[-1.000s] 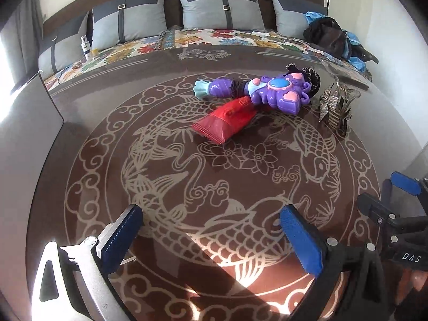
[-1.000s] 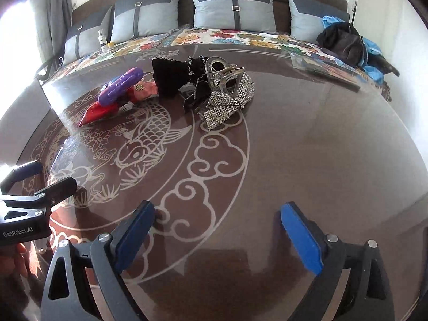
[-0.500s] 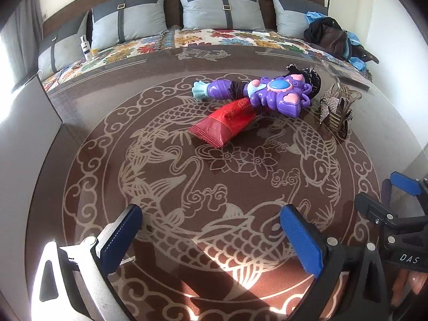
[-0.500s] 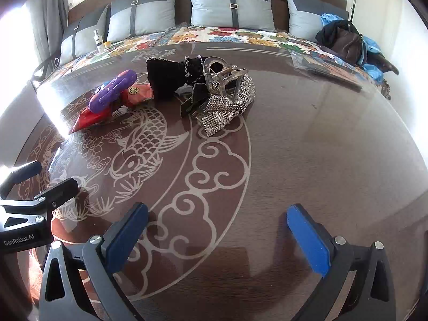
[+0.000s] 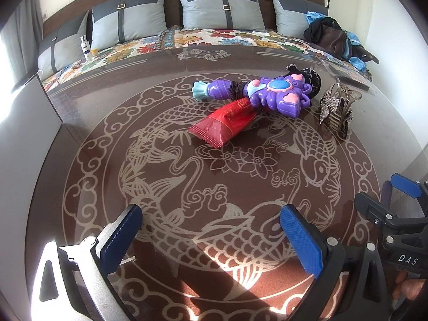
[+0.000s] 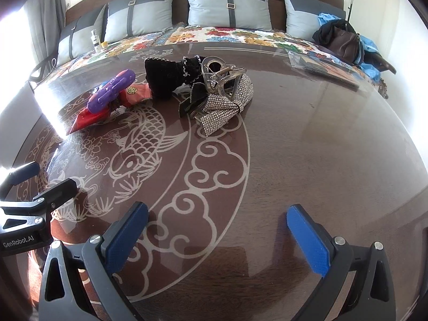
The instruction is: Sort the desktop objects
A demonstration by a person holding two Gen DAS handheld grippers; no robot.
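L gripper: fingers spread wide, nothing btwn them, hovering low over the near part of the desk w/ the koi pattern. R gripper: same, fingers wide apart, empty, over bare desk surface on its side. Each gripper shows at the edge of the other's view, so the two sit side by side at the near edge, well apart from the objects. Judgement: a ready stance, both open so either can go in first.

Outward from L: red snack packet lies flat, crimped end toward the camera. Purple toy rests across its far end, touching and partly overlapping it, so the packet prob can't be pulled clean w/o shifting the toy. Likely take the toy first, by its narrow handle part.

Outward from R: rhinestone hair clip nearest, a dark clip just beside it on its left, clear claw clip behind and touching. Black fuzzy item w/ a chain sits left of those, against the packet's far end. All bunched in one heap near desk centre, unsorted; sorting looks not yet begun. Clips tangled together, so lifting one may drag another.

Beyond the desk: bed w/ floral cover and grey pillows, bag at its right end. No bin or tray visible, so can't tell where the sorted groups should go.
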